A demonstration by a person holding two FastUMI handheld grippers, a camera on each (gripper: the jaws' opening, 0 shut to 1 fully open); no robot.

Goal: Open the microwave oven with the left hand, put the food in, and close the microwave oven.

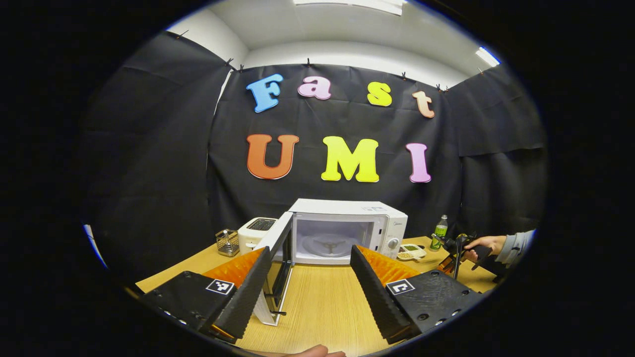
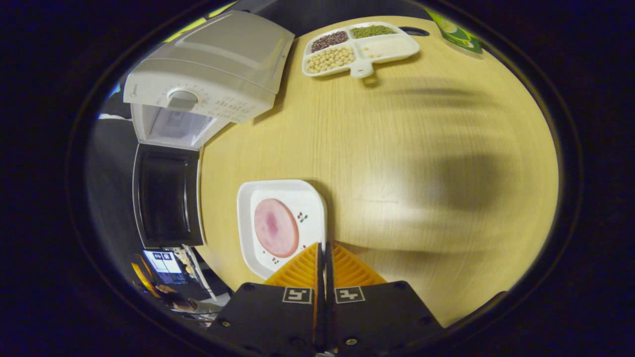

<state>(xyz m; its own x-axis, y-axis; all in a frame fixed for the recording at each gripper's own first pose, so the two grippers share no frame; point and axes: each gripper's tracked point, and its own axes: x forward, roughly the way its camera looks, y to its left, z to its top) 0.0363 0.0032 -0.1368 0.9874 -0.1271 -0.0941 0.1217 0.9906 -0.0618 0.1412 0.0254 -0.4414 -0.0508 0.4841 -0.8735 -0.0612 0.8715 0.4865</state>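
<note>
The white microwave [image 1: 347, 208] stands at the back of the wooden table [image 1: 322, 307], its door [image 1: 278, 243] swung wide to the left and the cavity with the glass turntable [image 1: 328, 244] bare. My left gripper [image 1: 310, 250] is open, held back from the cavity, with the door's edge beside its left finger. Off to the right a hand holds my right gripper [image 1: 457, 250] low over the table. In the right gripper view, my right gripper [image 2: 325, 245] is shut on the rim of a white square plate [image 2: 310, 196] carrying a round pink slice of food [image 2: 276, 227], close to the open door [image 2: 166, 196] of the microwave [image 2: 218, 59].
A white toaster [image 1: 255, 232] and a small wire basket [image 1: 227, 242] sit left of the microwave. Right of it lie a divided tray of beans [image 1: 412, 252] [image 2: 359, 44] and a green bottle [image 1: 439, 232]. The table's edge [image 2: 208, 233] runs just beside the plate.
</note>
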